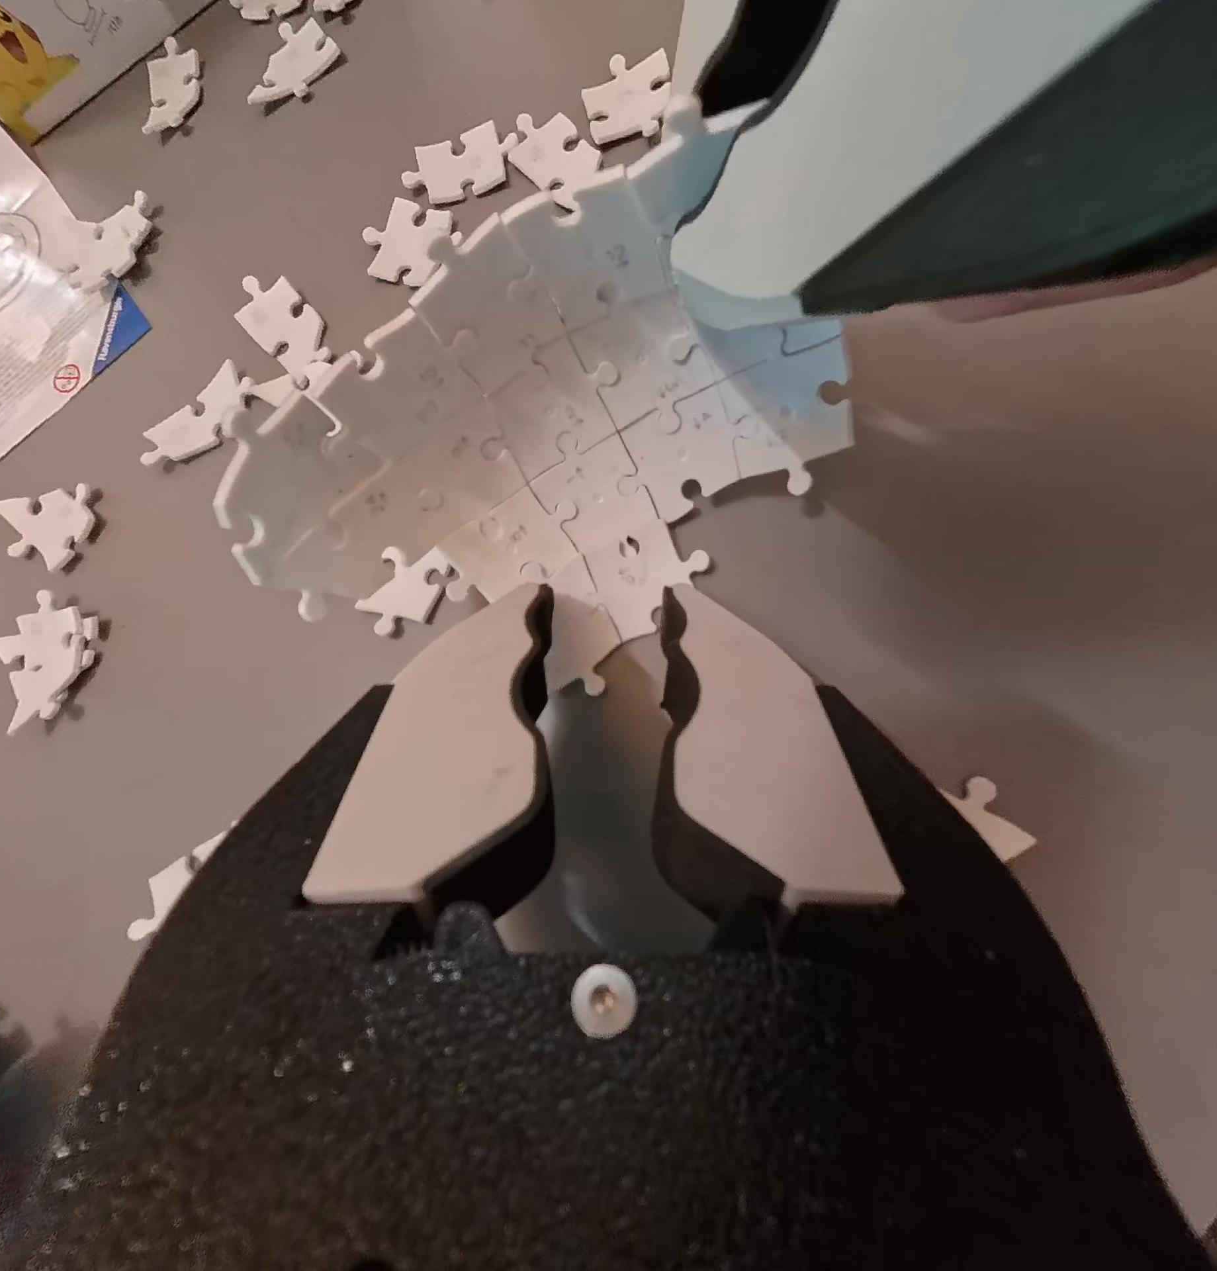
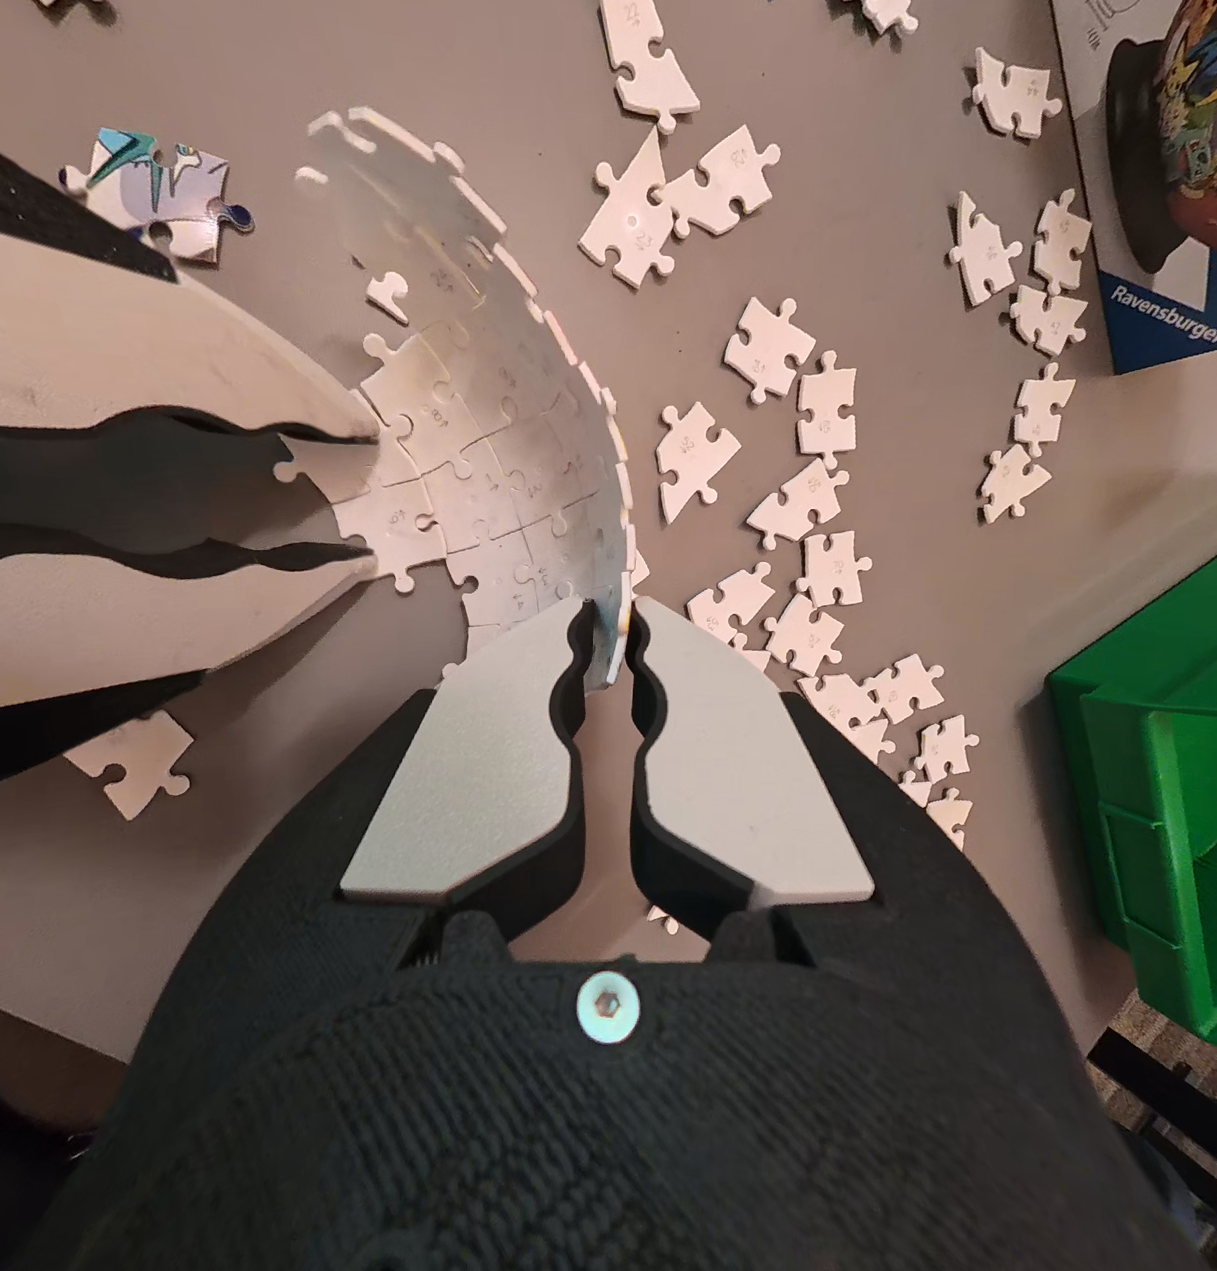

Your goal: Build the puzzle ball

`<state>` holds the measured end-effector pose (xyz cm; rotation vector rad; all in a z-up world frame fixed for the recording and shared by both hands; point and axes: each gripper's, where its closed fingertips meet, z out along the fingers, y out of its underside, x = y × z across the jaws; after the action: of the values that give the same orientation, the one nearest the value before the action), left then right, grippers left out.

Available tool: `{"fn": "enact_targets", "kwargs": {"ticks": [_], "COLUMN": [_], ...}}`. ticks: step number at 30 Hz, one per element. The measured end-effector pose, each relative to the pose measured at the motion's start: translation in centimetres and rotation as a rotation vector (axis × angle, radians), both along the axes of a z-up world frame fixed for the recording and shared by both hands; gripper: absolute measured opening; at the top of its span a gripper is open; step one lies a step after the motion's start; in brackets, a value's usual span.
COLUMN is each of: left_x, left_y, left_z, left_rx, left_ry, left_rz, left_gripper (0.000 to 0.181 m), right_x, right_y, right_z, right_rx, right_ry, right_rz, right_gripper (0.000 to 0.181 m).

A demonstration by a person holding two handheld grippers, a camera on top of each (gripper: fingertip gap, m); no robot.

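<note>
A half-built puzzle shell (image 1: 557, 413) of joined white pieces, blank side up, curves above the grey table. My left gripper (image 1: 605, 602) is closed across the width of an edge piece at the shell's near rim. In the right wrist view the shell (image 2: 509, 468) stands as a bowl. My right gripper (image 2: 609, 612) is shut on its rim, seen edge-on between the fingers. The left gripper (image 2: 371, 492) comes in from the left there. The right gripper (image 1: 695, 124) shows at the top right of the left wrist view.
Several loose white pieces (image 2: 770, 351) lie scattered on the table, also around the shell (image 1: 461, 161). One printed piece (image 2: 158, 192) lies picture side up. The puzzle box (image 2: 1169, 172) stands at the far right, a green bin (image 2: 1155, 756) below it. A leaflet (image 1: 21, 309) lies at the left. Across from one pair of fingers to the other is roughly 8 centimetres. My left tips are roughly 4 centimetres from the shell (image 2: 509, 468).
</note>
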<state>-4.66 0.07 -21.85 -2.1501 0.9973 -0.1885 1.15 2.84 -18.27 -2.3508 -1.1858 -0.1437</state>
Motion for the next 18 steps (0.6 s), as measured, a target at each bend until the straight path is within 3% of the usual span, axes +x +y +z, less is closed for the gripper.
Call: {"fn": "enact_targets", "kwargs": {"ticks": [13,17,18], "left_x": [0.4,0.3,0.3], "left_y": [0.9,1.0,1.0], "left_z": [-0.2,-0.2,-0.3], "left_rx": [0.010,0.028,0.026], "left_ry": [0.010,0.025,0.025], "left_rz": [0.020,0.030,0.027], "left_gripper": [0.019,0.011,0.002], "right_x": [0.0,-0.1,0.0], "right_y": [-0.2,-0.3,-0.3], "right_z": [0.1,0.1,0.1], "right_rx": [-0.002,0.002,0.000], "right_ry": [0.026,0.037,0.041], "right_rz": [-0.009,-0.013,-0.016], "right_gripper": [0.008,0.007,0.007]}}
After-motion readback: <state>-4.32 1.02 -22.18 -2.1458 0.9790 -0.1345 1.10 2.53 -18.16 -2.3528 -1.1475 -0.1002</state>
